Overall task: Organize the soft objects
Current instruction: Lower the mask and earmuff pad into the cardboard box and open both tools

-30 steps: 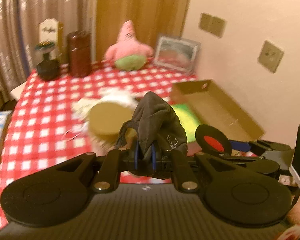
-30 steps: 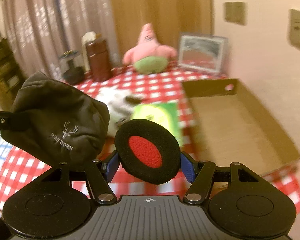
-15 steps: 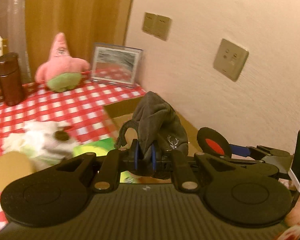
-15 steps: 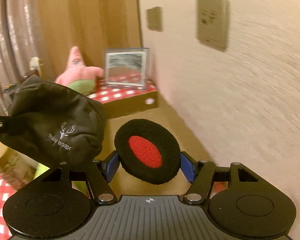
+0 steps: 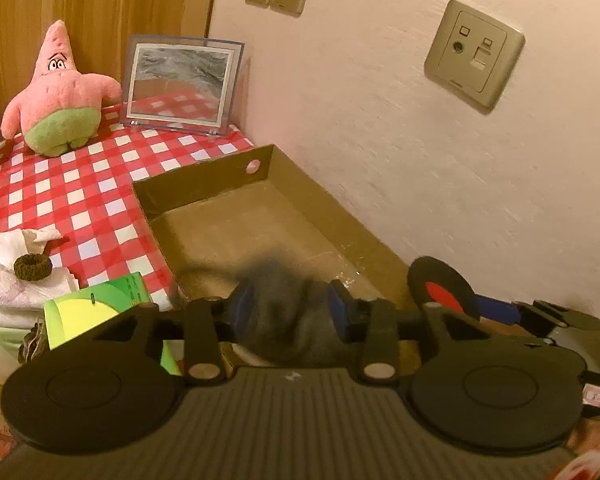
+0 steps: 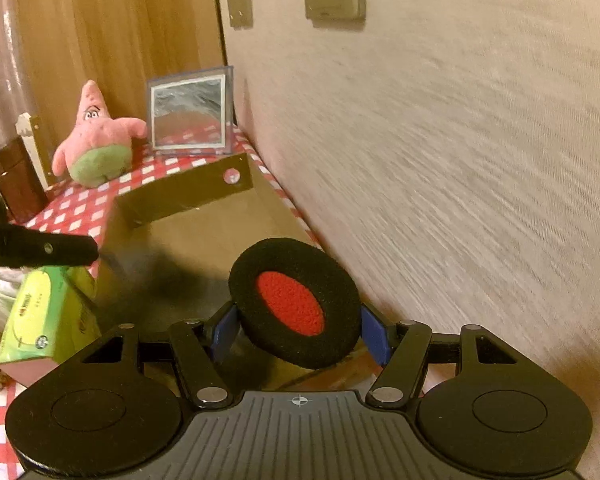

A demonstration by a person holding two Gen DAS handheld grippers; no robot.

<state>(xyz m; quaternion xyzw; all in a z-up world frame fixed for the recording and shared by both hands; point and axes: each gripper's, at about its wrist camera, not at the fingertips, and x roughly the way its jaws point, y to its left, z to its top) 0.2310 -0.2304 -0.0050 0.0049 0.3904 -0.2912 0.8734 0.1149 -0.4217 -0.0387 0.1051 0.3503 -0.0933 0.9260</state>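
My left gripper (image 5: 290, 312) is open over the cardboard box (image 5: 228, 184). The dark grey cloth pouch (image 5: 280, 312) is a blur between its spread fingers, dropping into the box; it shows as a dark smear in the right wrist view (image 6: 160, 280). My right gripper (image 6: 300, 332) is shut on a black foam ear pad with a red centre (image 6: 294, 304), held above the box (image 6: 188, 196) near the wall. The pad also shows in the left wrist view (image 5: 440, 288).
A green tissue box (image 5: 96, 304) stands left of the cardboard box. White cloths with a brown hair tie (image 5: 32, 266) lie on the checked tablecloth (image 5: 60, 184). A pink star plush (image 5: 56, 92) and a framed picture (image 5: 180, 84) stand at the back. The wall is close on the right.
My left gripper has opened and the grey pouch has slipped from it down toward the box. Both grippers have swung right toward the wall and over the box.
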